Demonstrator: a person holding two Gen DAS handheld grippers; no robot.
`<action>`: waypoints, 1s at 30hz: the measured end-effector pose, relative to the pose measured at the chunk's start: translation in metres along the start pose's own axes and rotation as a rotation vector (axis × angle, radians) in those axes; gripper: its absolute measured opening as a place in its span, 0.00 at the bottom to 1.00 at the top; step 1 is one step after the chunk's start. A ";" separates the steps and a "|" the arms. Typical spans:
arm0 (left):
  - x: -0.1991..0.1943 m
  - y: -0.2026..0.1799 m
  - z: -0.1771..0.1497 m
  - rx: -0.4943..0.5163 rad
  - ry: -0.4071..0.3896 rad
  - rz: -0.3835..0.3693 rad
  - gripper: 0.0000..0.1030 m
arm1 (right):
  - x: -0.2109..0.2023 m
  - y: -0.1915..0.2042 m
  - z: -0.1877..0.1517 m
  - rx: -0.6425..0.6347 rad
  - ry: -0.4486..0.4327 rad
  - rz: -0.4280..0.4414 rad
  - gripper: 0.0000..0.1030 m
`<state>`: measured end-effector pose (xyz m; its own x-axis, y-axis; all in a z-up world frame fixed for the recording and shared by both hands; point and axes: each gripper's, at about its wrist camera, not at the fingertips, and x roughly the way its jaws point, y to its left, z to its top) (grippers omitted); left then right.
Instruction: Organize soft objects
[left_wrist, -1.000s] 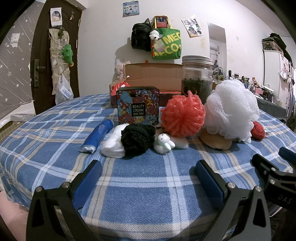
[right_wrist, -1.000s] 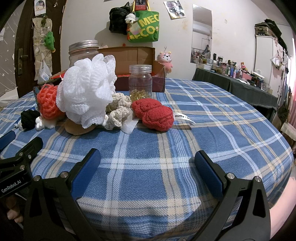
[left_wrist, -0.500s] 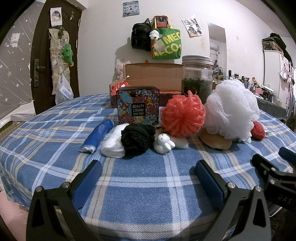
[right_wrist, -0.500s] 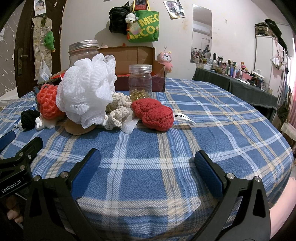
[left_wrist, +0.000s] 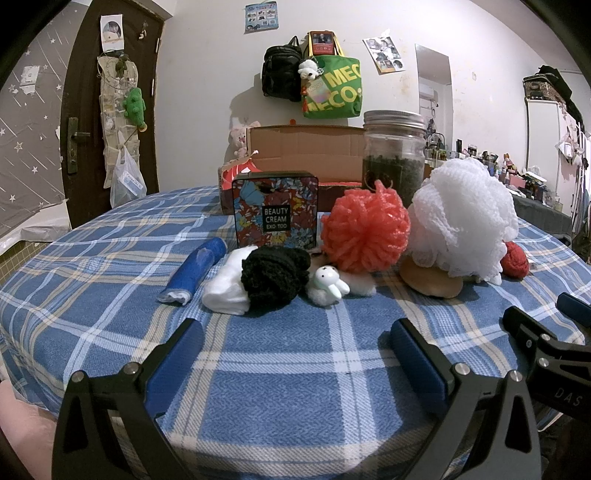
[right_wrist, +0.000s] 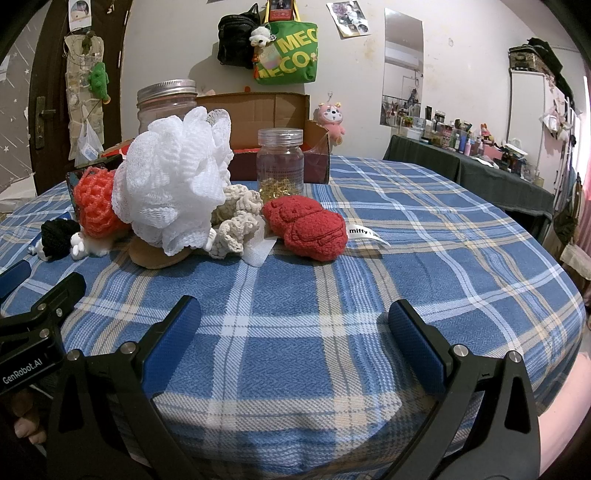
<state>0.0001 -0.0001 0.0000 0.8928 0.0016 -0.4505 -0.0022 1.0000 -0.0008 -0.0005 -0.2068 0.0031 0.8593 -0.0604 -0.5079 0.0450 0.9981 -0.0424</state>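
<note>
Plaid-clothed counter (left_wrist: 110, 295) carries a tight cluster of soft things; left tongs (left_wrist: 291, 343) and right tongs (right_wrist: 291, 321) are held wide apart, empty. White mesh loofah (right_wrist: 173, 184) leans against glass jar (right_wrist: 280, 162); jar could be toppled if loofah is tugged.

Both low, sharing white pouf (left_wrist: 463, 225)
</note>
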 end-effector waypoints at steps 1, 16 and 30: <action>0.000 0.000 0.000 0.000 0.000 0.000 1.00 | 0.000 0.000 0.000 0.000 0.000 0.000 1.00; 0.000 0.000 0.000 0.000 0.000 0.000 1.00 | 0.000 0.000 0.000 0.000 0.000 0.000 1.00; 0.000 0.000 0.001 0.000 0.002 -0.011 1.00 | -0.001 0.002 -0.002 0.006 0.013 0.010 1.00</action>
<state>0.0003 -0.0003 0.0015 0.8920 -0.0094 -0.4519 0.0076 1.0000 -0.0057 -0.0020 -0.2049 0.0014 0.8531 -0.0504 -0.5193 0.0394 0.9987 -0.0322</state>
